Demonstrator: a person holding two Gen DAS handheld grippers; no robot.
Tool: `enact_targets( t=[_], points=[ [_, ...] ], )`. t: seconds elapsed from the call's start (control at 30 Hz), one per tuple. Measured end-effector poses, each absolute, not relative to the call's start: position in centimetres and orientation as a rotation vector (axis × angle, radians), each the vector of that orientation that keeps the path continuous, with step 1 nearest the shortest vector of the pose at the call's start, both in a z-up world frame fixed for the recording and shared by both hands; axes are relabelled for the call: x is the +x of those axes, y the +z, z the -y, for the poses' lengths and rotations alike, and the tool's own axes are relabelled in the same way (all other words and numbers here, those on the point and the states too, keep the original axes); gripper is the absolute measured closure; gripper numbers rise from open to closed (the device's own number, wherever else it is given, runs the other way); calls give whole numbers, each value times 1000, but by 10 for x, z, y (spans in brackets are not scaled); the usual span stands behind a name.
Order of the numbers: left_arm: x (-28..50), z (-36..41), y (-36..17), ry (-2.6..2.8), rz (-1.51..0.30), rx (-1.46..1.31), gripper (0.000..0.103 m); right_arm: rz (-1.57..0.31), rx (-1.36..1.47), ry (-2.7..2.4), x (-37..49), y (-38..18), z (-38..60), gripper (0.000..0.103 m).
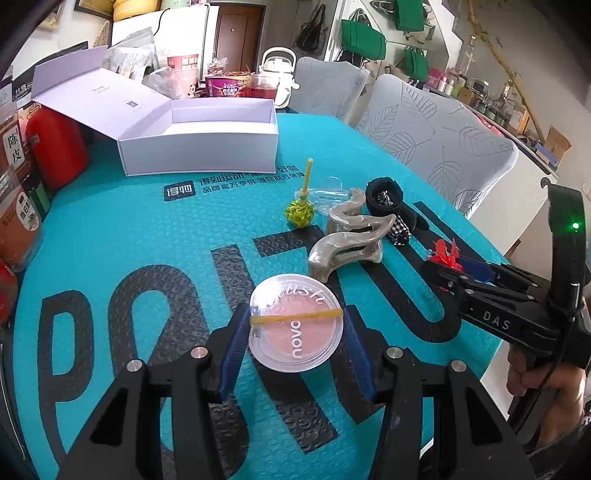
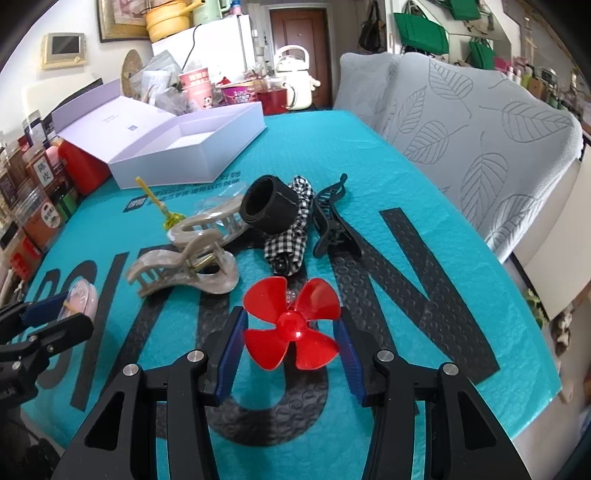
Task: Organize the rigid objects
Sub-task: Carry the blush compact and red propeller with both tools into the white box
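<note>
Here, lower centre in each wrist view: left gripper [image 1: 295, 332] is clamped on the round blush compact [image 1: 295, 326]; right gripper [image 2: 291, 328] has its pads against the red propeller [image 2: 291, 323], above the teal mat [image 2: 424, 177].

White kettle [image 2: 293, 79], green bags [image 2: 421, 31], leaf-patterned chair covers [image 2: 480, 122] behind table.

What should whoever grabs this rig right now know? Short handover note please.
Left gripper: shut on the round clear-lidded pink blush compact, held above the teal mat.
Right gripper: the red plastic four-blade propeller sits between its pads, apparently gripped.
White open gift box: at the mat's far end, looks empty.
Still on the mat: beige marbled hair claw, black hair claw, black ring, checkered scrunchie, yellow tasselled stick.
Done: nothing boxed. Left: probably box everything.
</note>
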State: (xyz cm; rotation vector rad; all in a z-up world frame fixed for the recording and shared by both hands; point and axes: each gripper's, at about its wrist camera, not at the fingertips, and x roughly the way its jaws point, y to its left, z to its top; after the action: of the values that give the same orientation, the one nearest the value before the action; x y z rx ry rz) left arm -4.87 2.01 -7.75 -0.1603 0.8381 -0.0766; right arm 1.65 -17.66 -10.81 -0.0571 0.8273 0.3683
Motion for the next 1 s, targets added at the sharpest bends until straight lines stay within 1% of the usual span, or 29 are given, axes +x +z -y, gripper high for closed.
enact_targets(
  t=[0.57,1.0],
  points=[
    [-70,-42,-42,-14,-730,-157,53,-713,-90,455,-25,-69,153,56],
    [-59,-56,-2,49,-620,-138,53,-660,-118,561,-20,-41,124,56]
  ],
)
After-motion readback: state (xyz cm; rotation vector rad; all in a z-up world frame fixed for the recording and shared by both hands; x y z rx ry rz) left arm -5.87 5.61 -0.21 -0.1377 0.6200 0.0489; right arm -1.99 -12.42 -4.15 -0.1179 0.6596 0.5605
